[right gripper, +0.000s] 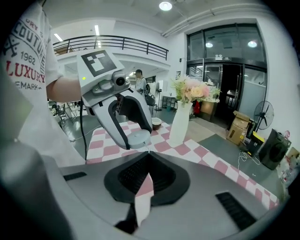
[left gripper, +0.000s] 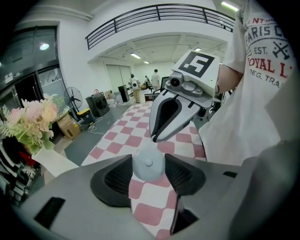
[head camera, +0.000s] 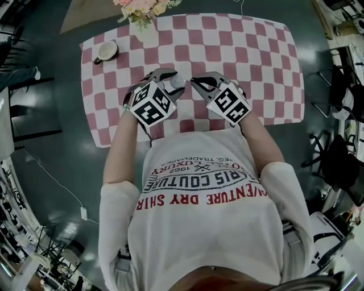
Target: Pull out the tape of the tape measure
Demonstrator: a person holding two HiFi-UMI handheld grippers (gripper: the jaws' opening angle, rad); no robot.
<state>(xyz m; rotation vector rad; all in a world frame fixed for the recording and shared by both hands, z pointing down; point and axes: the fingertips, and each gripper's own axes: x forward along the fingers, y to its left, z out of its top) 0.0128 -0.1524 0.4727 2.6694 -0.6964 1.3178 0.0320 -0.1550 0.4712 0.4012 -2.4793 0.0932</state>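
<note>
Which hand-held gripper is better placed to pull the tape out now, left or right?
Right. The right hand-held gripper has its jaws shut at the edge of the tape measure. The left hand-held gripper clamps its round body and should probably just steady it.

obstacles — flower vase (head camera: 142, 14), cup (head camera: 106, 51) at far-left edge | free — table (head camera: 261, 62) right side

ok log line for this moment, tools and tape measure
left tool: shut on tape measure | right tool: shut at its edge | tape: none seen pulled out
</note>
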